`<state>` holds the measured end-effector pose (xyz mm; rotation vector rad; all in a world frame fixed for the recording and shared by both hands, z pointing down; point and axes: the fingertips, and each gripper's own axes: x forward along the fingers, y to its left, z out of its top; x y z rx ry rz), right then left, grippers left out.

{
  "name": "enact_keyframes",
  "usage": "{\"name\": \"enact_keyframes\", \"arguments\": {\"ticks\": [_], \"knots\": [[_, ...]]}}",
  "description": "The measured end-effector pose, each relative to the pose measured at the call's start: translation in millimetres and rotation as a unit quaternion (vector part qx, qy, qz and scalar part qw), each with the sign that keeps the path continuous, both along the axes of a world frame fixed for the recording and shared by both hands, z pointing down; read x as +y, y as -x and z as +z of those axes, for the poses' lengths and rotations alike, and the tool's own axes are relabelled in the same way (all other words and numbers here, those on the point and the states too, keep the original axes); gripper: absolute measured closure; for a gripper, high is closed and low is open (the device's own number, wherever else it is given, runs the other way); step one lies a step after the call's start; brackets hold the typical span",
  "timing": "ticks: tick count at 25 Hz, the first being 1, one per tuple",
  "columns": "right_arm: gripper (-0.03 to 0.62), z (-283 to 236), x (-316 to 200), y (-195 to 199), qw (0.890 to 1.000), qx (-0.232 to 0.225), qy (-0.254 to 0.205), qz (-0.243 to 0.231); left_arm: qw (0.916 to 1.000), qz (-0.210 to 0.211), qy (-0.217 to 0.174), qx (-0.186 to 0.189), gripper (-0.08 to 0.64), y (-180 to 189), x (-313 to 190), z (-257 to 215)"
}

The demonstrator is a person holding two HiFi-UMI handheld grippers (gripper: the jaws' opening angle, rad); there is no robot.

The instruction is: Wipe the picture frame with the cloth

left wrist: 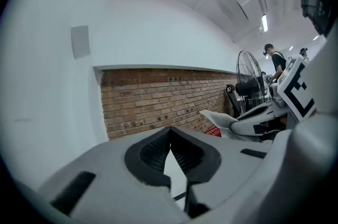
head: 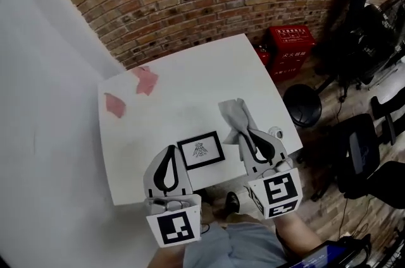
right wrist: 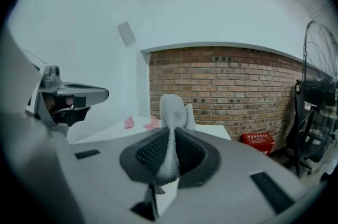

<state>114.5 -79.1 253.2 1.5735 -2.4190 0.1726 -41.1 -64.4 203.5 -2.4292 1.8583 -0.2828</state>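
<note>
right gripper view: my right gripper [right wrist: 170,138] clamps the cloth [right wrist: 172,108]; left gripper [left wrist: 170,146] closed, empty. wiping seems not begun; next, lower cloth onto the picture frame [head: 200,150].

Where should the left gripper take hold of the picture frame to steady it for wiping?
Probably its left border, approached from the left: the picture frame lies flat on the table with that edge beside the shut left gripper, while the right gripper holds the cloth on the other side.
</note>
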Motion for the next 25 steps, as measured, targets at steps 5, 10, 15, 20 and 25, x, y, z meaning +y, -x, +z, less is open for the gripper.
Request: {"name": "enact_keyframes", "arguments": {"ticks": [5, 10, 15, 20, 25], "knots": [[0.557, -30, 28, 5, 1.000, -0.004, -0.029, -0.007, 0.9996, -0.008, -0.026, 0.003, 0.551, -1, 26, -29], [0.557, -46, 43, 9, 0.999, -0.001, -0.052, -0.014, 0.9989, -0.014, -0.044, 0.002, 0.551, 4, 41, -46], [0.558, -59, 51, 15, 0.998, -0.006, -0.067, -0.018, 0.9983, -0.017, -0.056, 0.001, 0.551, 9, 49, -57], [0.560, -67, 53, 25, 0.997, -0.006, -0.076, -0.026, 0.9984, -0.018, -0.054, 0.003, 0.551, 14, 53, -59], [0.560, -61, 53, 28, 0.997, -0.008, -0.066, -0.031, 0.9984, -0.020, -0.052, 0.001, 0.551, 15, 52, -58]]}}
